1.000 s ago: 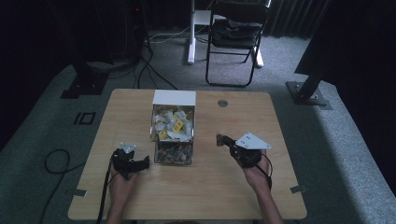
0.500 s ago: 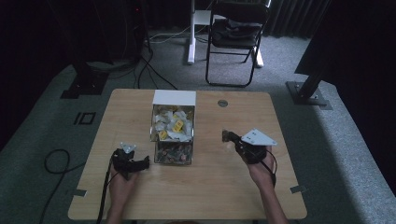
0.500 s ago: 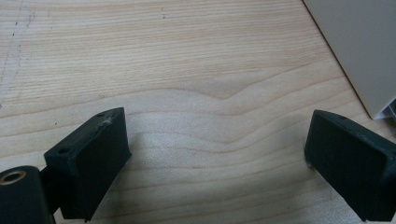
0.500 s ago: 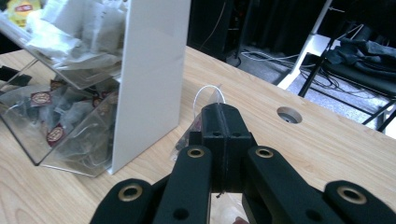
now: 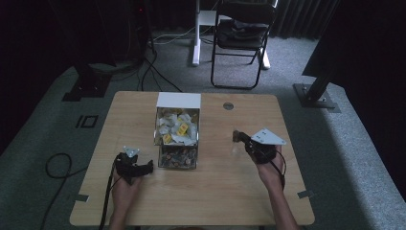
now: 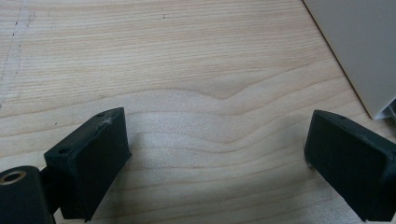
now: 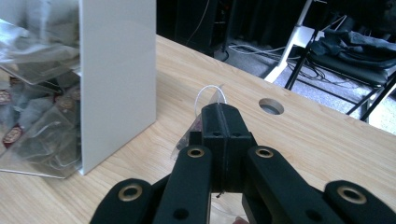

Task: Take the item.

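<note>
**Small clear packet pinched in the right gripper beside the sorting box**

At the left of the high view, the left gripper (image 5: 143,167) is held low over the wooden table (image 5: 220,201), near its front edge, with the forearm brought in from the bottom and the hand (image 5: 125,184) wrapped around the body from behind. The tips are pointed toward the lower part of the box. In the left gripper view, the two black jaws are seen spread wide, with only bare wood grain between them; nothing is gripped. A corner of the box wall (image 6: 359,51) is seen at the upper right of that view, just beyond the right-hand jaw.

At the middle of the table a clear box (image 5: 177,136) with a white back panel is stood. Pale and yellow packets are heaped in its upper compartment, darker brownish ones in its lower compartment.

To the right, well apart from the box, the right gripper (image 5: 238,137) is held above the table by a hand (image 5: 268,165) whose forearm is angled in from the bottom right, the grey plate uppermost. Its jaws are pressed together, and a small clear packet (image 7: 205,112) with a thin white loop is clamped between them. In the right gripper view, the tips are aimed past the box's white side, toward a round hole (image 7: 271,106) in the tabletop.
</note>
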Available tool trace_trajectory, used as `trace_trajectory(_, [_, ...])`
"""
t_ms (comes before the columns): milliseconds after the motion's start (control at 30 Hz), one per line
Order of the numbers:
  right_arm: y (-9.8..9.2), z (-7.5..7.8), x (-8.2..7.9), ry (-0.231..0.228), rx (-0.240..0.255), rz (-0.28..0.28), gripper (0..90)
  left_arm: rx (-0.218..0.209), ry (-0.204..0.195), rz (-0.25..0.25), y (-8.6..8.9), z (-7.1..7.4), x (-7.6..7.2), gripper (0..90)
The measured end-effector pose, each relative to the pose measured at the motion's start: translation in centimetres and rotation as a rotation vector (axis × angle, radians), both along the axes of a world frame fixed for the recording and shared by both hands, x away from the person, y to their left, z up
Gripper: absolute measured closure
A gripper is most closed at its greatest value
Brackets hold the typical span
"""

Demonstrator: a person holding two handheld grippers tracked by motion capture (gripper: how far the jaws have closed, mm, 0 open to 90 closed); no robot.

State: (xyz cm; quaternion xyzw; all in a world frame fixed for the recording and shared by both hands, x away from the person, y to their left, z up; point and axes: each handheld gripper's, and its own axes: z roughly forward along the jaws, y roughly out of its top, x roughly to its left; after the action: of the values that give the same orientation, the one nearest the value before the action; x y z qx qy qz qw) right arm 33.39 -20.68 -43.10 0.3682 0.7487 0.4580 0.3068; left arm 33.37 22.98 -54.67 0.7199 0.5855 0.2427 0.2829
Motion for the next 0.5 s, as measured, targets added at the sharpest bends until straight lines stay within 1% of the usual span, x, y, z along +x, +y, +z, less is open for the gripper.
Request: trace_trajectory(500, [-0.5,-0.9,1.5,0.025,-0.014,-0.044,90.0,0.0,0.001,0.0,0.0,0.0,0.0,6.9])
